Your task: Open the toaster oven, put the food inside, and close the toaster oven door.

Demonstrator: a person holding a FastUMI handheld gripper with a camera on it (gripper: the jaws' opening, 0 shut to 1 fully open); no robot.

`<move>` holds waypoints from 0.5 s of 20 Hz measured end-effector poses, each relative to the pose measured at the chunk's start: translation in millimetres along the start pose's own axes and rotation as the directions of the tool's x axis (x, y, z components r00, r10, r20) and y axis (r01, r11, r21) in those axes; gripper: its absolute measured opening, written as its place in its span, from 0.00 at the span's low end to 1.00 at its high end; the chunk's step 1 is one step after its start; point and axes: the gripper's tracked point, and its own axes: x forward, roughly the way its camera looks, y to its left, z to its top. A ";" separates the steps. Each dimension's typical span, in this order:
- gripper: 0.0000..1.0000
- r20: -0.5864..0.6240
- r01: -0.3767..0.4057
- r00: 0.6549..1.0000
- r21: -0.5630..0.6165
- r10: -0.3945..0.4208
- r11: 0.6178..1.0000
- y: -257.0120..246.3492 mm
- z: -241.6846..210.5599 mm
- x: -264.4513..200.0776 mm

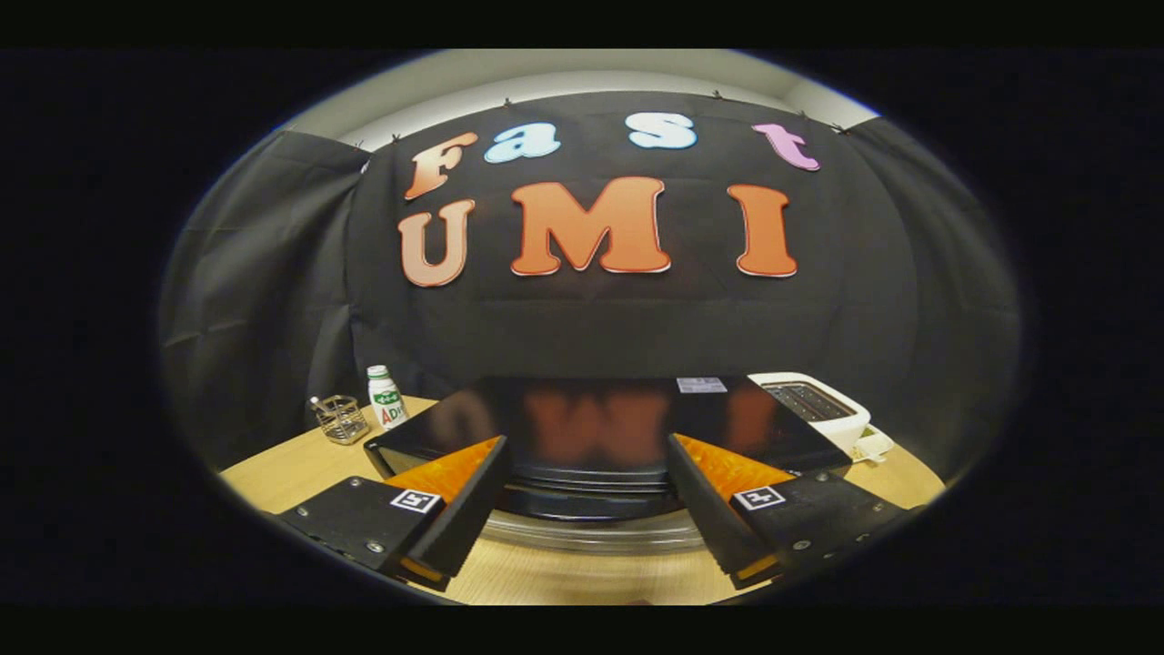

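Observation:
The black toaster oven (591, 418) stands on the wooden table (291, 473), straight ahead of me and slightly below. Its glossy top mirrors the wall behind it. A silver handle bar (591, 535) runs across the top of its front, close against the oven body, and the door looks closed. My gripper (587, 443) is open and hovers just above the oven's front edge. One finger is on each side of the oven's middle, with nothing held between them. The handle lies between the fingers and lower than their tips.
A small white bottle with a green label (385, 398) and a wire basket (342, 419) stand on the table to the oven's left. A white slot toaster (818, 407) sits close by the oven's right rear corner. Black cloth walls close the booth behind.

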 end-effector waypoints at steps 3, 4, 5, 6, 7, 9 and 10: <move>1.00 0.037 0.006 0.999 -0.037 -0.005 0.999 3.7 1.4 -8.9; 1.00 0.049 0.007 0.999 -0.043 -0.005 0.999 5.5 -1.6 -9.6; 1.00 0.062 0.002 0.998 -0.029 0.000 1.000 4.3 -1.9 -14.3; 0.98 0.081 -0.008 0.997 -0.030 0.011 1.000 6.6 -0.7 -19.0; 0.94 0.095 -0.018 0.995 -0.028 0.021 0.999 9.9 -3.8 -23.0; 0.89 0.122 -0.047 0.991 -0.006 0.047 0.999 12.1 -6.7 -34.8; 0.88 0.118 -0.059 0.991 -0.018 0.060 0.998 13.4 -11.6 -40.2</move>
